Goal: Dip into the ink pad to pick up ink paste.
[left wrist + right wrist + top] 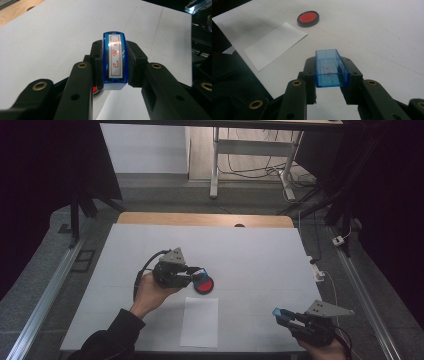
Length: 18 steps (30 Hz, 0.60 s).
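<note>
My left gripper [198,272] is shut on a blue stamp [114,60] whose silver label carries red characters. It hovers just above and left of a round red ink pad [203,285] in a black case, a sliver of which shows under the jaws [96,89]. At the table's near right corner, my right gripper [283,315] is shut on a clear blue rectangular cap [331,68], its hollow side up. The ink pad [308,18] lies well ahead of that gripper.
A white sheet of paper [200,321] lies near the front edge, just below the ink pad. The white table top [250,245] ends in a wooden strip [205,219] at the far side. Metal rails flank the table, and cables lie on the floor beyond.
</note>
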Motion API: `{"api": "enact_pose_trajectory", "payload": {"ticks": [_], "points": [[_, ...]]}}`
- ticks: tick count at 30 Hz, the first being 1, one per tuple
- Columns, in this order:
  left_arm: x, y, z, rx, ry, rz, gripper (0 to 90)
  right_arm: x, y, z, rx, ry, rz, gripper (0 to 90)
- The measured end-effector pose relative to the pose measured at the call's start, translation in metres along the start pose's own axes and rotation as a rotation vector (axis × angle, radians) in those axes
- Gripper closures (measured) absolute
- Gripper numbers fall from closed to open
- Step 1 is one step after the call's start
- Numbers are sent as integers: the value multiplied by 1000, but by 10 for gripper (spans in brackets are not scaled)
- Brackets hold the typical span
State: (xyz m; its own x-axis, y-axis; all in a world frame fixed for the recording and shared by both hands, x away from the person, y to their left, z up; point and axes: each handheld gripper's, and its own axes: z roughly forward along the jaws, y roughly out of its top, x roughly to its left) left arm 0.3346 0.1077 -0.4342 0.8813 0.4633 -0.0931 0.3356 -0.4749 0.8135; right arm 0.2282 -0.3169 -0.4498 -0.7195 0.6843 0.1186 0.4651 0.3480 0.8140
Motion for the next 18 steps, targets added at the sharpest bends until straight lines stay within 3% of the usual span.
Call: {"api": "enact_pose_trajectory", "payload": {"ticks": [6,18], "points": [[8,0,12,7,6,-24,701,0,0,0,-1,-3,-3,692],[18,-9,35,66,42,-23,701,0,0,0,0,-3,-5,692]]}}
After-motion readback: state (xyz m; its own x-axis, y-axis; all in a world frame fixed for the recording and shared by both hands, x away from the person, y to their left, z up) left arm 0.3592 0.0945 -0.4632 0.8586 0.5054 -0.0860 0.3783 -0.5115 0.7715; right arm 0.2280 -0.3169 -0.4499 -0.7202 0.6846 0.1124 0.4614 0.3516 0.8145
